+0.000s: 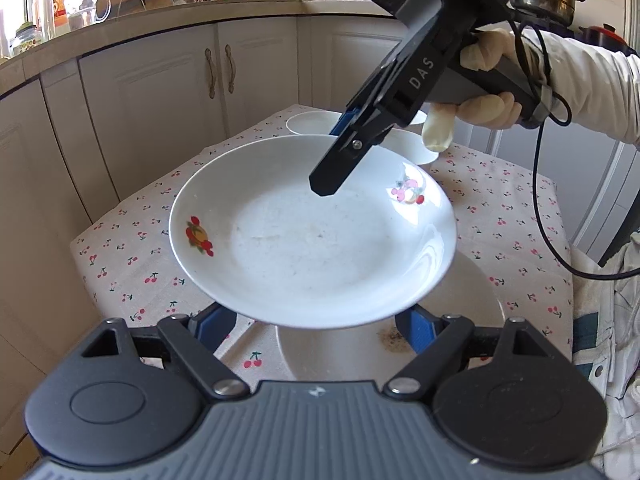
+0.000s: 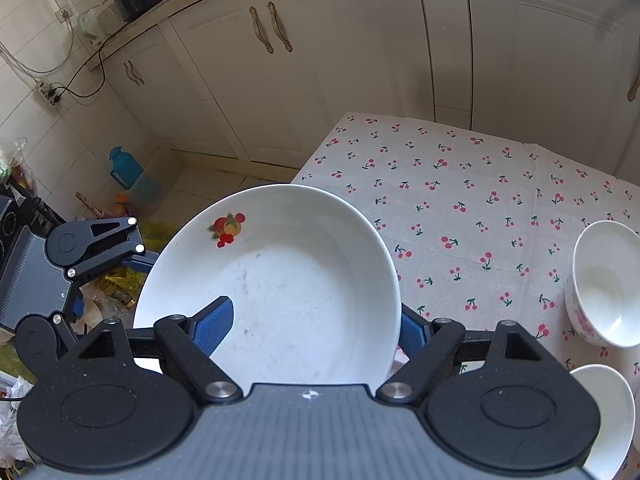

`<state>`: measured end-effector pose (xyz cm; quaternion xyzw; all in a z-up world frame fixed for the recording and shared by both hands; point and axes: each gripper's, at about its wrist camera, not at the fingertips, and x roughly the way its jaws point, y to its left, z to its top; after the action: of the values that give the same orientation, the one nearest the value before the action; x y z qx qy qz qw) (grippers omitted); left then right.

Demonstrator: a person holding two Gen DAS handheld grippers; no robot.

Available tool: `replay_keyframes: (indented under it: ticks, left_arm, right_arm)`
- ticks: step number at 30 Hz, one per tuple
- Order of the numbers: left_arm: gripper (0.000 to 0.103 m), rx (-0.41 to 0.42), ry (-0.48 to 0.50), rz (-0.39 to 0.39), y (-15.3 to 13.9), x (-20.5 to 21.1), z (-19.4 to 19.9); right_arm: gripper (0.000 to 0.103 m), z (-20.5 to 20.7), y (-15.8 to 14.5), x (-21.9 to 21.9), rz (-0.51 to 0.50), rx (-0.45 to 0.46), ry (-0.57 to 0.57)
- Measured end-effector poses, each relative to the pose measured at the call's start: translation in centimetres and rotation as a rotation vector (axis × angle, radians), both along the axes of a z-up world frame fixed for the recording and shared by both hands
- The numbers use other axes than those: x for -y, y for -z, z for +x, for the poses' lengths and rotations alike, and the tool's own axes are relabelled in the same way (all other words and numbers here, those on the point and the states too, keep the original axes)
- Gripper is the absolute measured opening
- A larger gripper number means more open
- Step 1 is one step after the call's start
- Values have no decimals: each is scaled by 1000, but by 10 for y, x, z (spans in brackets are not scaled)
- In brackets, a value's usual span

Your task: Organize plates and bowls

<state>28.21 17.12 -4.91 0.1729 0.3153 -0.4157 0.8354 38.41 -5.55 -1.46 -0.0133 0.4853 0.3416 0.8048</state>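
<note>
A white deep plate with fruit prints (image 1: pixel 312 236) hangs in the air above the table, tilted. My right gripper (image 1: pixel 340 152) is shut on its far rim, one finger inside the plate and one beneath. In the right wrist view the same plate (image 2: pixel 280 280) fills the middle, with a blue pad (image 2: pixel 214 326) lying on its inner face. My left gripper (image 1: pixel 312 328) is open below the plate's near edge, its blue pads (image 1: pixel 212 324) apart on either side. A second white plate (image 1: pixel 472 304) lies flat on the table under the held one.
The table has a cherry-print cloth (image 2: pixel 480 200). White bowls stand at its far end (image 1: pixel 308 122) and show in the right wrist view (image 2: pixel 604 284), with another (image 2: pixel 612 412) below. Cream cabinets (image 1: pixel 180 92) and a cluttered counter surround the table. Bags litter the floor (image 2: pixel 112 288).
</note>
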Motion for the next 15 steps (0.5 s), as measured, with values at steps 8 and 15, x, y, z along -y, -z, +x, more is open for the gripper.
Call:
replay_keyframes:
  ticks: [8,15]
  left_arm:
    - [86,8,-12,2,-8,4,-30]
    - [86,-5,-14,6,-6,12,-52]
  right_arm:
    - [88,-33,-9,6,9,18,-12]
    - [88,-53,-7,12,12,21,-11]
